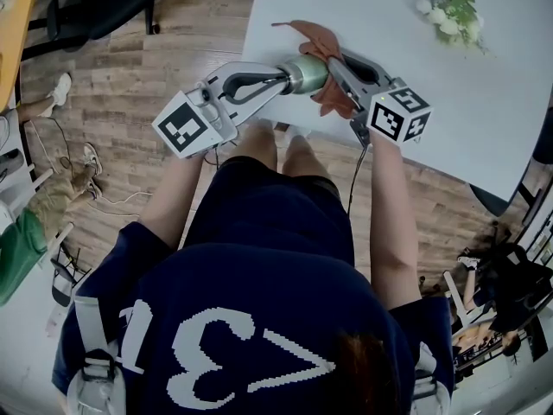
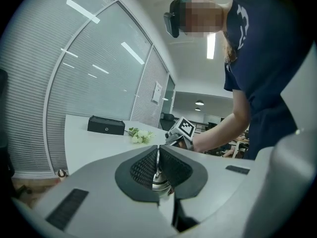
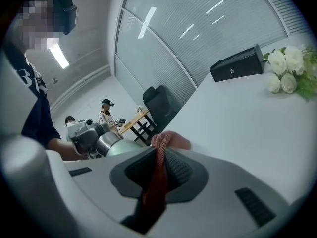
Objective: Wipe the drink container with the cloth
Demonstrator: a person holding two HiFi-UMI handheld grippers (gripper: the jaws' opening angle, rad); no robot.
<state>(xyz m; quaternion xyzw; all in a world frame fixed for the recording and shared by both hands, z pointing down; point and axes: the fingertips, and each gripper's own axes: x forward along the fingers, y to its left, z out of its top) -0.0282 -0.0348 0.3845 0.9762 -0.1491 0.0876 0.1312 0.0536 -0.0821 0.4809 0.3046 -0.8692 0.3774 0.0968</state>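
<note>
My left gripper [image 1: 282, 78] is shut on the drink container [image 1: 304, 73], a pale green and silver cup held on its side over the table's near edge. In the left gripper view the jaws [image 2: 158, 158] pinch a thin metal part of the container [image 2: 159, 180]. My right gripper [image 1: 335, 60] is shut on the reddish-brown cloth [image 1: 321, 40], which drapes over and beside the container. In the right gripper view the cloth [image 3: 159, 170] runs up between the pads, and the container [image 3: 113, 145] lies just to the left, close to the cloth.
The white table [image 1: 389, 24] carries a bunch of white flowers [image 1: 452, 11] at its far side and a black box [image 3: 237, 63] beyond them. Wooden floor, chairs and other people lie to the left and right of the table.
</note>
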